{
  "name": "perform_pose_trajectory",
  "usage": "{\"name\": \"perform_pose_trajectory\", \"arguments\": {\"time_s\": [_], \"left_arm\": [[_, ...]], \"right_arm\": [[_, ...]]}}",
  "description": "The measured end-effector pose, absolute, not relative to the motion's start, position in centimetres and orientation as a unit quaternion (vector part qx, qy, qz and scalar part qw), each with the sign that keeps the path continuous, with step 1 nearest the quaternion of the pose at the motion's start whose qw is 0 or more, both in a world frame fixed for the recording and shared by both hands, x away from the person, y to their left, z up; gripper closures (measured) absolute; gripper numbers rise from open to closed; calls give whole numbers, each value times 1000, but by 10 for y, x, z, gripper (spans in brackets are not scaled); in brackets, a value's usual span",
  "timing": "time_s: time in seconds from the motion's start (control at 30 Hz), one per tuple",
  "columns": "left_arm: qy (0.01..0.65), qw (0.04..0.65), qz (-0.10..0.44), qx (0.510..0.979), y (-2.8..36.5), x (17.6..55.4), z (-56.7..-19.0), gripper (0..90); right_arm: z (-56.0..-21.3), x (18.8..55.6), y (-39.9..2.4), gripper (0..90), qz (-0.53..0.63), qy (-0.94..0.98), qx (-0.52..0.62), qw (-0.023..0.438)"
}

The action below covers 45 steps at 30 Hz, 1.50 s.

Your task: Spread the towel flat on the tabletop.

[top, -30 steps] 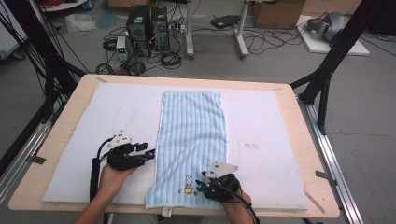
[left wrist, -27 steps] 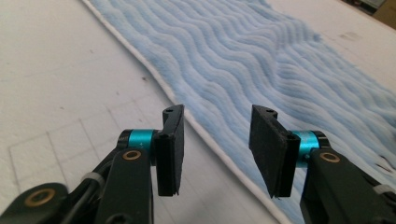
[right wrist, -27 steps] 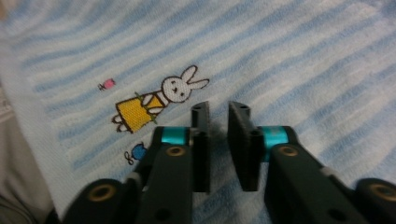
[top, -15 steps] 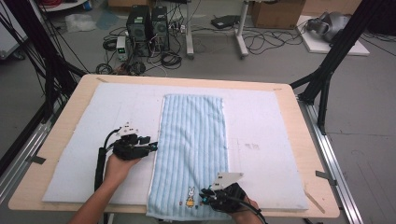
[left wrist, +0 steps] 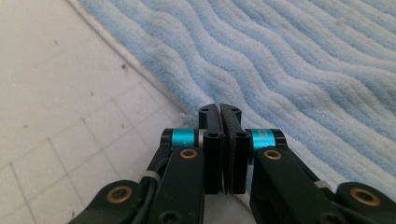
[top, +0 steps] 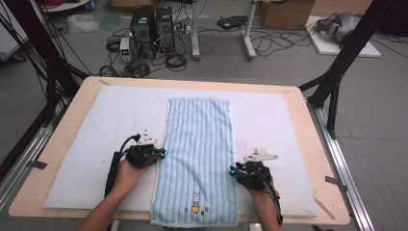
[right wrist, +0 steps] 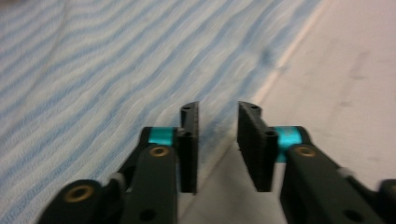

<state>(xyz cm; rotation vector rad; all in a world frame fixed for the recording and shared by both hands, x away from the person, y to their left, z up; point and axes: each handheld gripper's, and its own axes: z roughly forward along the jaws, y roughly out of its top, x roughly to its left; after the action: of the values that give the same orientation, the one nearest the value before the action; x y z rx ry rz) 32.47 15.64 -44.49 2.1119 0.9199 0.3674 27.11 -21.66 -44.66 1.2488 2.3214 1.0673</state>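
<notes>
Left gripper (left wrist: 223, 112) has just been closing and now stands with its jaws drawn fully together at the left long edge of the towel (top: 199, 154); the left gripper view shows the pads meeting right at the white hem, and whether any cloth is pinched between them cannot be told, though the placement suggests an edge pinch was intended. Right gripper (right wrist: 217, 121) has also just been closing, yet a clear gap remains between its jaws; they straddle the towel's right long edge with the hem lying under the gap, nothing gripped so far. In the high view the left gripper (top: 144, 155) and right gripper (top: 250, 173) sit on opposite sides of the towel, roughly level with each other in its near half, each hand coming in from the near side. The matched placement is judged to be preparation for lifting both edges together, probably for a fold. The towel lies flat and lengthwise down the middle of a white mat (top: 86, 159), its near end, bearing a small rabbit motif (top: 196, 203), hanging just over the front edge of the counter (top: 332, 211). The mat covers most of the counter, giving the jaws a soft surface to dig under a hem. Risk noted: the left pinch may have caught only the hem fringe, or nothing
</notes>
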Motion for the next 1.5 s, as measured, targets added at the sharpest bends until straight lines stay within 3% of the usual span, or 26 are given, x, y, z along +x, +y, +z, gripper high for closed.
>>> {"name": "perform_pose_trajectory", "arguments": {"time_s": [0.07,0.23,0.27,0.33,0.37,0.5,0.6,0.7,0.87,1.33,1.4,1.5], "left_arm": [[364,399,134,831,163,325,-445,874],[363,419,110,825,173,321,-447,860],[374,426,108,817,175,320,-448,819],[393,432,106,805,178,321,-446,594],[397,440,114,797,181,323,-443,556],[418,471,136,765,188,344,-435,522],[445,508,115,728,191,369,-430,476],[441,517,138,720,190,386,-424,488],[451,496,133,730,185,412,-421,478],[454,423,166,767,154,468,-447,522],[450,411,177,772,152,471,-451,579],[442,398,194,780,149,472,-450,783]], "right_arm": [[-444,271,-214,869,362,820,420,145],[-441,267,-216,874,347,834,405,144],[-440,266,-216,868,346,835,403,142],[-438,265,-216,787,343,837,401,147],[-435,263,-217,742,351,832,403,149],[-429,276,-231,656,413,795,414,164],[-430,295,-237,628,423,778,433,170],[-429,310,-235,547,411,781,432,184],[-415,340,-232,446,413,773,438,198],[-431,383,-235,476,405,768,464,176],[-434,392,-235,503,391,769,470,185],[-434,409,-230,546,391,765,476,185]]}}
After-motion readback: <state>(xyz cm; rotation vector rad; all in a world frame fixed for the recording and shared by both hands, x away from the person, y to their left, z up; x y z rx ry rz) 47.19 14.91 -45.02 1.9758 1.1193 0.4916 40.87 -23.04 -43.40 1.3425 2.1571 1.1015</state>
